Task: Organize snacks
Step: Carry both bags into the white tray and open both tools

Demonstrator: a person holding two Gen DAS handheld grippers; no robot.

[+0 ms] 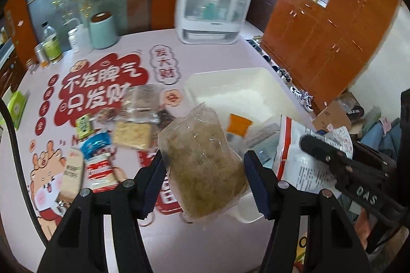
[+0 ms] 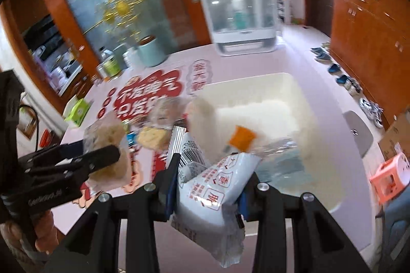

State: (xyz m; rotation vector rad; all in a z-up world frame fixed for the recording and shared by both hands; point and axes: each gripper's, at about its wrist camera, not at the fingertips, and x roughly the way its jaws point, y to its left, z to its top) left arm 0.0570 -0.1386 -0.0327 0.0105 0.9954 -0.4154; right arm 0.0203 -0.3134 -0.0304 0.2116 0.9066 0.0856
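Observation:
My left gripper (image 1: 205,178) is shut on a clear bag of brownish snacks (image 1: 202,160), held above the table next to the white bin (image 1: 194,88). My right gripper (image 2: 208,185) is shut on a white snack bag with red print (image 2: 205,185), held over the bin's near edge (image 2: 333,206). The bin holds an orange-topped packet (image 2: 242,138) and a clear wrapper. The left gripper with its bag shows at the left of the right wrist view (image 2: 107,157); the right gripper with its white bag (image 1: 307,162) shows at the right of the left wrist view. Several loose snack packs (image 1: 133,134) lie left of the bin.
A white dish cabinet (image 1: 212,6) stands at the table's far edge. A mint canister (image 1: 102,29), bottles (image 1: 51,44) and a green box (image 1: 16,106) stand at the far left. Shoes, orange cupboards, cardboard boxes and a pink stool (image 2: 387,178) are on the right.

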